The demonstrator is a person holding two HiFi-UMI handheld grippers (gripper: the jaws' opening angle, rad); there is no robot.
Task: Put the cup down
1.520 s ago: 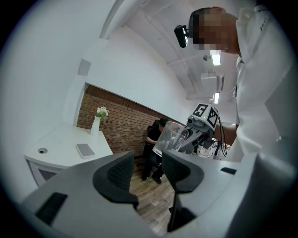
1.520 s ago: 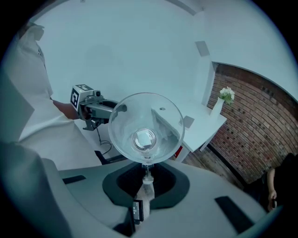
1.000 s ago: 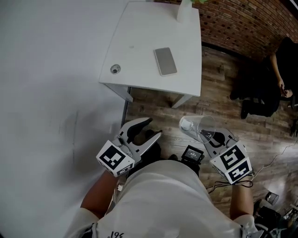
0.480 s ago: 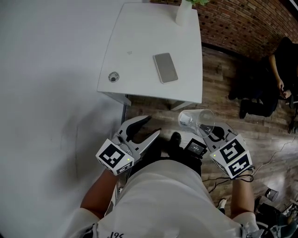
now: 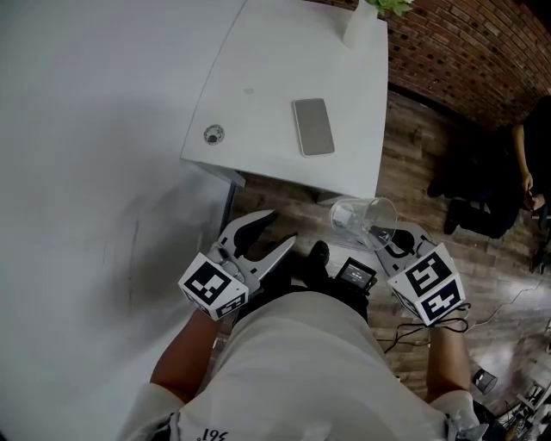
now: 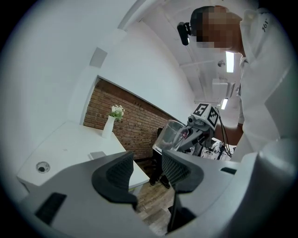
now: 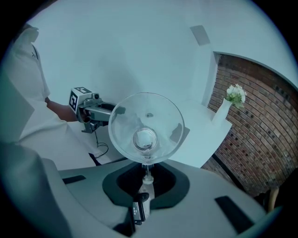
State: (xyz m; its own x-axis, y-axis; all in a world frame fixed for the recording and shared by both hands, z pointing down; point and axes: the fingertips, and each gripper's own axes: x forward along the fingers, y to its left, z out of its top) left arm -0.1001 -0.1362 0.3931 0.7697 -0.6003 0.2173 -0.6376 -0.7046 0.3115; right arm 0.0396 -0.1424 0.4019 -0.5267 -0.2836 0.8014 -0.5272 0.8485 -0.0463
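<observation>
The cup is a clear stemmed glass with a wide conical bowl. My right gripper is shut on its stem, and the bowl tips forward beside the near right corner of the white table. In the right gripper view the glass stands straight out from the jaws of the right gripper, which clamp the thin stem. My left gripper is open and empty, over the floor just short of the table's near edge. The left gripper view shows the left gripper with its jaws apart and the glass beyond them.
On the table lie a grey phone and a round grommet; a white vase with flowers stands at its far edge. A white wall runs along the left. Wooden floor, a brick wall and a person in black are to the right.
Both grippers have moved a little forward toward the table's near edge. The glass stays held in the right gripper; the left jaws stay apart.
</observation>
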